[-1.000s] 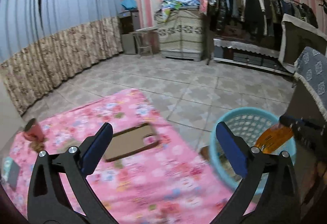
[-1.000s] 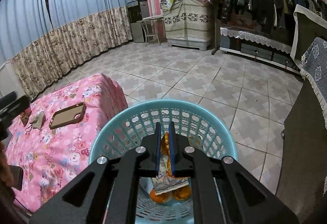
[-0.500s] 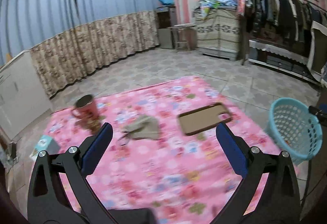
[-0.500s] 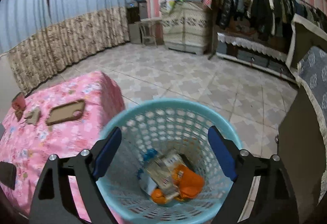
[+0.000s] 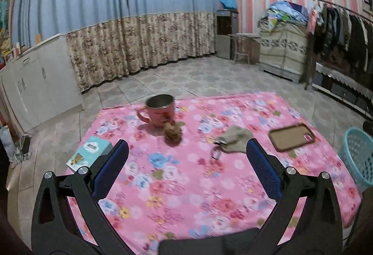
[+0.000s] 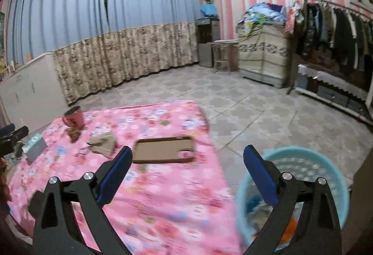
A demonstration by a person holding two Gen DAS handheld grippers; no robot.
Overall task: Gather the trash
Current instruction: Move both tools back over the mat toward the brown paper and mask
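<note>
**Inspector A:** Two claws, both spread and both empty. The right claw (image 6: 187,170) has just been opening, and nothing sits between its jaws; it hangs across the right edge of the surface (image 6: 163,196), one blue pad over the pink floral cloth, the other over the blue basket (image 6: 335,175).

**Inspector B:** Reason for the basket's position?

**Inspector A:** It stands on the floor just beside the surface's right edge, so waste can be carried off that side and let fall. Orange and pale wrappers already lie at its bottom, partly hidden by the claw's arm.

**Inspector B:** And the left claw?

**Inspector A:** The left claw (image 5: 187,163) is spread wide above the near half of the surface, pointing toward the far edge. In my judgement it is lined up on the crumpled brown wad (image 5: 173,134), which touches the base of the pink mug (image 5: 160,110) near the far edge. That wad reads as the remaining trash.

**Inspector B:** Other items?

**Inspector A:** A beige pouch (image 5: 234,141) with a small ring sits mid-surface; a phone case (image 5: 291,136) lies flat toward the right edge; a teal box (image 5: 89,153) sits at the left edge. I judge these belongings, not waste, though the pouch is uncertain.

**Inspector B:** Risk?

**Inspector A:** The wad sits against the mug; a wide approach could knock the mug.
</note>
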